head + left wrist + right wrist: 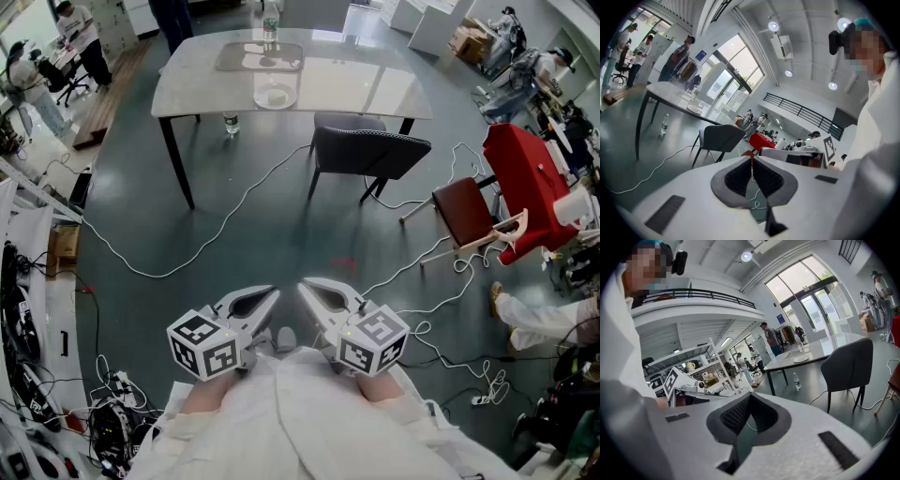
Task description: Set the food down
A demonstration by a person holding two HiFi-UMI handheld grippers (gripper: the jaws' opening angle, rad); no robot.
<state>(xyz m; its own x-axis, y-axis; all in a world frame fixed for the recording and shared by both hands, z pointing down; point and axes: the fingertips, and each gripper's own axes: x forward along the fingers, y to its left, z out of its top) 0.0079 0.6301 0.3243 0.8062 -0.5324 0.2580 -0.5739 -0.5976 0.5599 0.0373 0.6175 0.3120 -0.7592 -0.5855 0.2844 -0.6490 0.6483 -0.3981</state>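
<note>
In the head view we hold the left tool (271, 296) and the right tool (306, 286) close to our body, side by side, tips leaning toward each other above the floor (253, 225). Neither carries anything. The tabletop (366, 89) stands well apart from us, beyond a dark chair (367, 150). On it are a pale plate (275, 95) at the near edge and a tray (261, 56) behind it. We cannot tell from here whether either one holds food.

In the left gripper view the jaws are pressed together at their tips, with only floor and a loose cable showing through the hollow between the ribbed pads. No food sits there.

In the right gripper view the jaws are likewise closed tip to tip and empty. The tabletop with the plate lies far off.

So the task's food is not in hand, and we see none for certain. If it rides on the plate, we judge the plate stiff, smooth and breakable, and likely to slip between hard pads. The rim nearest us would be the place to pinch it, kept level. Bare food would probably be light and soft, so we would take it at its firmest part and close gently.
</note>
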